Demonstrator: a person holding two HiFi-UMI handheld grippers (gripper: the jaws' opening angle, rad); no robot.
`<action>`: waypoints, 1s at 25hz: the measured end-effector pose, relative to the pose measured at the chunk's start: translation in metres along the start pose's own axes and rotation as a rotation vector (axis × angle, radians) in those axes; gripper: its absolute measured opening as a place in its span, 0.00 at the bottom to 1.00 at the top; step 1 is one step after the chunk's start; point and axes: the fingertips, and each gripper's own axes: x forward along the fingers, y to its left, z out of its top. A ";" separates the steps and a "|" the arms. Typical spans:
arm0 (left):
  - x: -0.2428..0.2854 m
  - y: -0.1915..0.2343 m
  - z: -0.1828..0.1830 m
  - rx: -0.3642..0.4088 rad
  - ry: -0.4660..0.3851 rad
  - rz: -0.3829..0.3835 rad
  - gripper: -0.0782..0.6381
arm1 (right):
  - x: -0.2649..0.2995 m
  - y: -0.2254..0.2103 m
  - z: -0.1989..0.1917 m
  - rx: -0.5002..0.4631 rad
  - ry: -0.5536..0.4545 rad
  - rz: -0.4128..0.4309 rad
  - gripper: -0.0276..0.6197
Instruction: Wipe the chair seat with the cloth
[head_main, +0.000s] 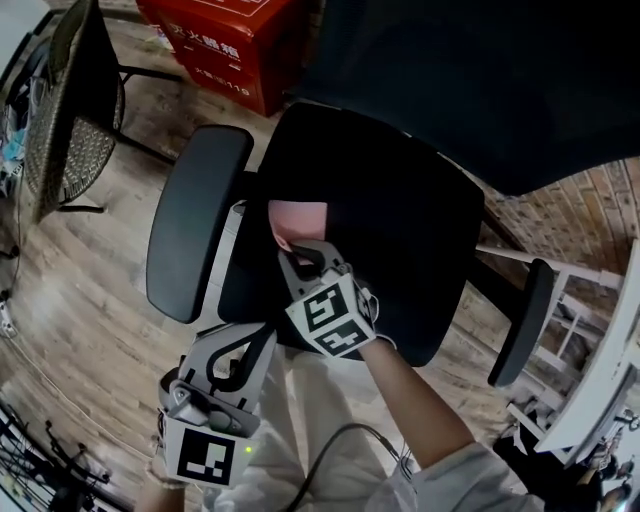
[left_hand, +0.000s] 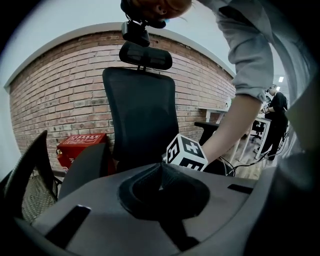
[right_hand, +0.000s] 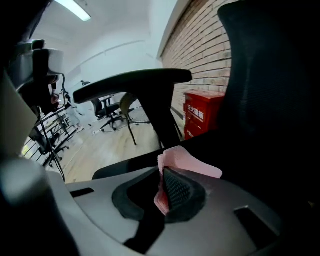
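Pink cloth (head_main: 298, 220) is clamped between the fingers (right_hand: 175, 187) of the right gripper (head_main: 299, 253). The right gripper view shows the fabric pinched in the closed pads, with a free flap standing out past the tips. In the head view the cloth lies at the left edge of the chair seat (head_main: 410, 230), just inside the left armrest (head_main: 195, 220). It appears to rest on or very near the seat surface; actual contact cannot be confirmed.

The left gripper (head_main: 243, 345) is held at the front edge of the chair seat, below and to the left of the right gripper. Its fingers (left_hand: 167, 177) are pressed together with nothing between them. It takes no part in the wipe at this moment.

Status, as a judgement:
- Done: the cloth is gripped and brought to the chair seat.
- In hand: a pass at the left side of the chair seat.
- Left: the centre, right side and rear of the chair seat, toward the backrest (head_main: 480, 90).

The black surface shows no wipe marks or residue, so the area already covered cannot be read. The task looks to be at an early or middle stage.
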 end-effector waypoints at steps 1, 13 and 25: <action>-0.003 0.001 -0.001 -0.006 0.001 0.004 0.13 | 0.004 0.009 0.006 -0.014 -0.007 0.023 0.12; -0.011 0.007 -0.004 -0.026 0.007 0.013 0.13 | 0.009 0.021 -0.001 0.039 0.008 0.022 0.12; 0.020 -0.014 0.011 0.021 0.012 -0.078 0.13 | -0.066 -0.041 -0.097 0.278 0.092 -0.205 0.12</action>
